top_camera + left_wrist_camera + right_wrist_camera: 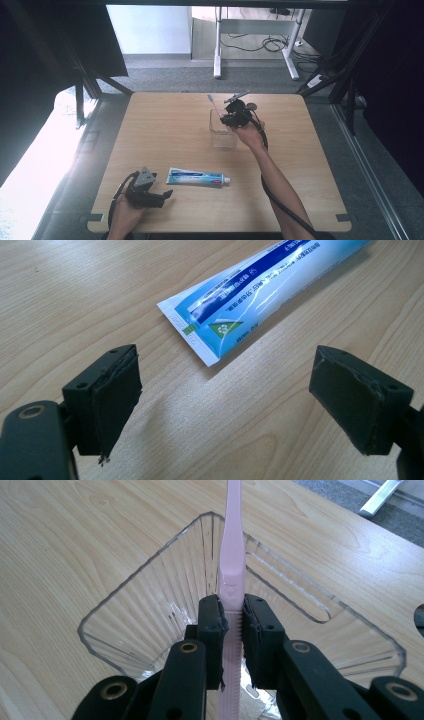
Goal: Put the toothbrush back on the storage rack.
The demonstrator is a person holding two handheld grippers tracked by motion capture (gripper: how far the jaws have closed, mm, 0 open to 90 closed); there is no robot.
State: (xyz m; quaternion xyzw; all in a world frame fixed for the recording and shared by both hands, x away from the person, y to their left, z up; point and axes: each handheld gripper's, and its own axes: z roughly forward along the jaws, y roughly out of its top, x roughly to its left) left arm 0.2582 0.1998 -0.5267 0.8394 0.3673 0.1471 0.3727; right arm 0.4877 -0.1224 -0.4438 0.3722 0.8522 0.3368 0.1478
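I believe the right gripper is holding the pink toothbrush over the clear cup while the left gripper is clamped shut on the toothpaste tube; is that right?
Not quite: the left gripper is open, its jaws wide apart and short of the toothpaste tube, as the left gripper view shows. The right gripper does hold the pink toothbrush over the clear cup.

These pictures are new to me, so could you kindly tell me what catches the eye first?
The right gripper clamps a pink toothbrush over the clear ribbed cup at the table's far middle. Near the front edge a blue-and-white toothpaste tube lies flat, the open left gripper just short of its crimped end.
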